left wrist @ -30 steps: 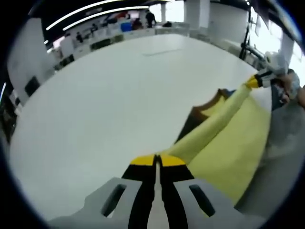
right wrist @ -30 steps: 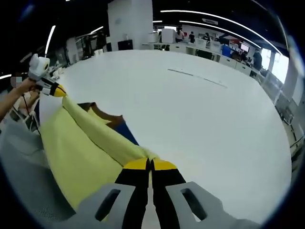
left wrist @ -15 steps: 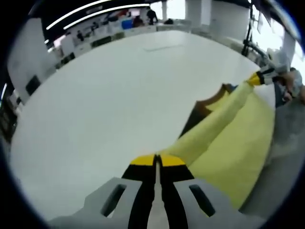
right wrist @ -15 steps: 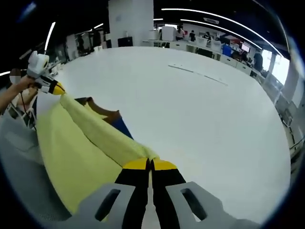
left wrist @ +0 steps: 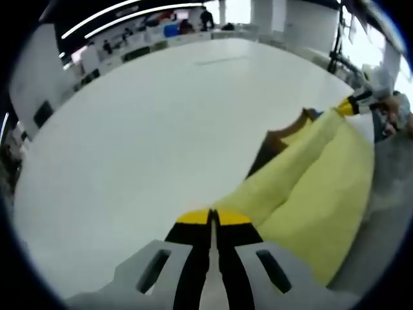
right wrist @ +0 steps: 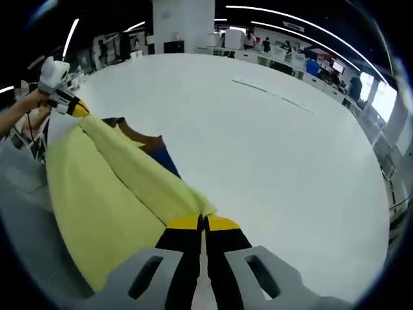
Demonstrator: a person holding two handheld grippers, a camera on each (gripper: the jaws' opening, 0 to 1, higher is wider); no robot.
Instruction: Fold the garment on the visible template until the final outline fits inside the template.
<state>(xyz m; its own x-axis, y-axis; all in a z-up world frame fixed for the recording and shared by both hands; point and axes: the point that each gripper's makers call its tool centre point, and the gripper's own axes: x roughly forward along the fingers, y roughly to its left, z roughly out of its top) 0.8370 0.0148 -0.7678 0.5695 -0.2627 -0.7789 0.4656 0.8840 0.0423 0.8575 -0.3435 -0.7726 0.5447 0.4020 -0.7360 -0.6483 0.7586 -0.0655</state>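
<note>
**Yellow garment stretched between two clenched grippers above the white table**

Nearest in the left gripper view, the left gripper (left wrist: 211,216) has its yellow-tipped jaws pressed together on one end of the yellow garment (left wrist: 310,187). The right gripper (right wrist: 203,221) does the same in its own view, its jaws closed on the opposite end of the same edge. From each pair of jaws the cloth runs away as a rolled, taut band towards the other gripper, which shows small at the far end of that band, held in a person's hand (right wrist: 26,106). Below the band the rest of the fabric hangs in a broad sheet.

Beyond the yellow fold, a brown and dark blue part of the garment (right wrist: 150,147) lies on the white table (right wrist: 271,161). Whether a template lies under it cannot be told from here. Further off, the table spreads wide and bare, with desks and people along the far walls.

The cloth looks light, soft and limp, so it will likely sag and drape wherever it is unsupported. Gripping at the two ends of one edge, as now, seems the sound way to carry a straight fold line across.
</note>
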